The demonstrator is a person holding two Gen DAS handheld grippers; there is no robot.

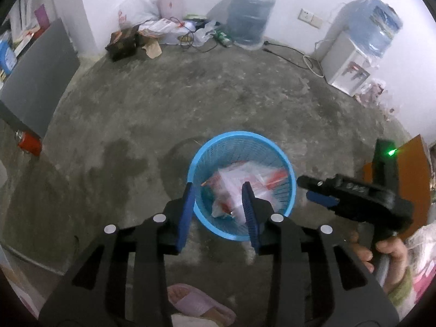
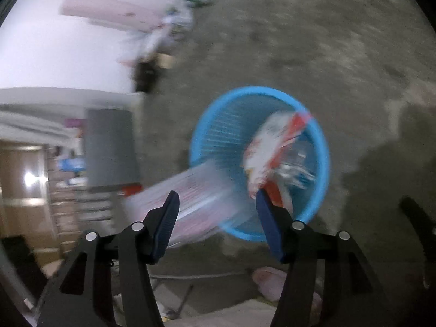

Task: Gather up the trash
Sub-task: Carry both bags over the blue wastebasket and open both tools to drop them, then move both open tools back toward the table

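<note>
Concrete floor, blue basket holding plastic wrappers, left gripper and right gripper both spread, nothing pinched

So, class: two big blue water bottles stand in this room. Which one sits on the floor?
The uncovered water bottle by the back wall stands on the floor; the plastic-wrapped bottle sits atop the white dispenser.

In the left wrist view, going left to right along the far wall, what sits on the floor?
White plastic bag → dark box → pile of papers and cables → big water jug → white water dispenser with a wrapped bottle on top.
</note>
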